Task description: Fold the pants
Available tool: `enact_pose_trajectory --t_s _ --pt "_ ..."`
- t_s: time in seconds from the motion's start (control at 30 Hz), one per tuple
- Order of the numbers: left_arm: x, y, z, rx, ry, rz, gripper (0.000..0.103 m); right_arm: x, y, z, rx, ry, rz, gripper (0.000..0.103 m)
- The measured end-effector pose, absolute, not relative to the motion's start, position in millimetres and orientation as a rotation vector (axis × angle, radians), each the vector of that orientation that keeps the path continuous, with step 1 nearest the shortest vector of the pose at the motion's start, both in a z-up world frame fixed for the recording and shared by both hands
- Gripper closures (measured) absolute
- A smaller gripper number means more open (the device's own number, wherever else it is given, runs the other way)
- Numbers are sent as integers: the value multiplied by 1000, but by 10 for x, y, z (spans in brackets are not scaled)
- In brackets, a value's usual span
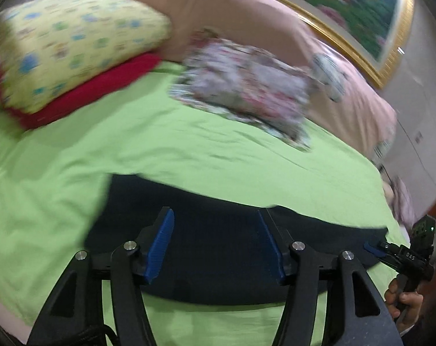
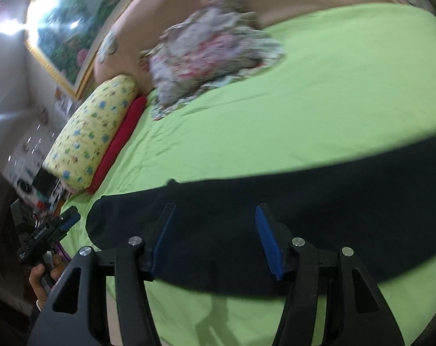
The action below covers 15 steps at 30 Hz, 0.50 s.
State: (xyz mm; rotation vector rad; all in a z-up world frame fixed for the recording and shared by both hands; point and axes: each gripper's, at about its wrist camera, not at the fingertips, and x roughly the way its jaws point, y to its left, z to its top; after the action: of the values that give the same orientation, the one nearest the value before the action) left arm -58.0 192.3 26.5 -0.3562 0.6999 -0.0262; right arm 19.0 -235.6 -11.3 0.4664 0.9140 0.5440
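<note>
Dark navy pants (image 1: 218, 230) lie flat as a long band across the near part of a green bed sheet (image 1: 189, 150). My left gripper (image 1: 215, 239) is open, its blue pads just above the pants, holding nothing. My right gripper (image 2: 215, 236) is open too, over the pants (image 2: 318, 201) near one end of the band. The right gripper also shows at the far right of the left wrist view (image 1: 402, 253), beside the pants' end. The left gripper shows at the far left of the right wrist view (image 2: 47, 233).
A yellow patterned pillow (image 1: 71, 49) on a red cushion (image 1: 102, 86) lies at the back of the bed. A floral pillow (image 1: 246, 89) and a pink quilt (image 1: 275, 23) lie beyond. A framed picture (image 1: 347, 5) hangs on the wall.
</note>
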Motion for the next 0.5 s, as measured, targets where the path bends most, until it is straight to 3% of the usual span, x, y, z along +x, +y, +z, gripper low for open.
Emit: enact_pose_trajectory --t_s 0.17,0.5 --pt "-406 1303 224 -345 725 -167 34 -56 -2729 -152 500 911 464 46" --pt "-217 385 123 -310 802 -357 31 -306 -3472 -253 612 897 290 46"
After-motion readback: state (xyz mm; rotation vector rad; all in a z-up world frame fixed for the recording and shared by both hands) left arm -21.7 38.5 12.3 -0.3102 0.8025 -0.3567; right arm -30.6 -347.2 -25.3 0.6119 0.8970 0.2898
